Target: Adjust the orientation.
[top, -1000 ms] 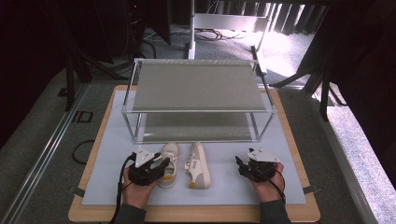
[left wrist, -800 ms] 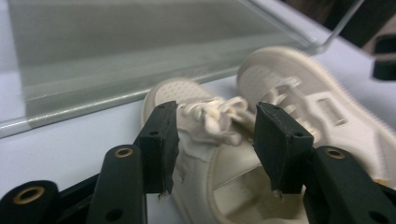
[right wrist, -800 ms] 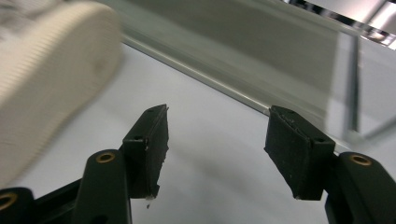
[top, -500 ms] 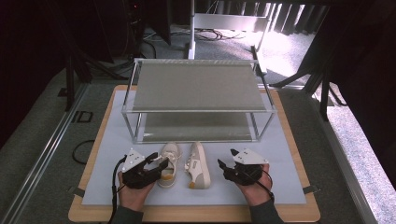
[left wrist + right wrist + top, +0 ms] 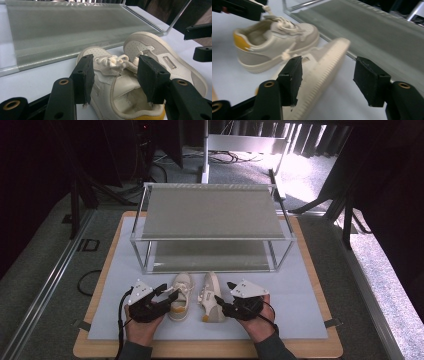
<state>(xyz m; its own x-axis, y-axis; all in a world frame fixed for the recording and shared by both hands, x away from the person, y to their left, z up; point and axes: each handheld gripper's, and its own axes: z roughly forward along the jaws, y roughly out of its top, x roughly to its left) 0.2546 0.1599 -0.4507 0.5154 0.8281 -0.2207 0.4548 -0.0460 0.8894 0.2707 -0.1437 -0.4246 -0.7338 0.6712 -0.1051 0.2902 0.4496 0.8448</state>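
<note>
**Two shoes, one gripper each**

We see a big shelf rack (image 5: 212,227) standing at the far side of the table (image 5: 305,295). Just in front of it lie two small pale shoes, side by side, toes pointing at the rack and heels pointing back at us.

The left shoe (image 5: 180,296) stands upright on its sole. Our left gripper (image 5: 170,296) is right at its side, and in the left gripper view the two jaws stand on either side of the shoe's opening (image 5: 125,92). The jaws have just been opening and they do not press on the shoe, so we think this shoe is let go.

The right shoe (image 5: 211,296) is tipped on its side; in the right gripper view its ribbed sole (image 5: 324,82) faces us. Our right gripper (image 5: 226,306) is just beside its heel, jaws wide apart, with the sole edge between them and nothing squeezed.

So each shoe lies straight ahead of its own gripper, long way pointing to the rack. We think the right shoe needs setting upright next.
</note>
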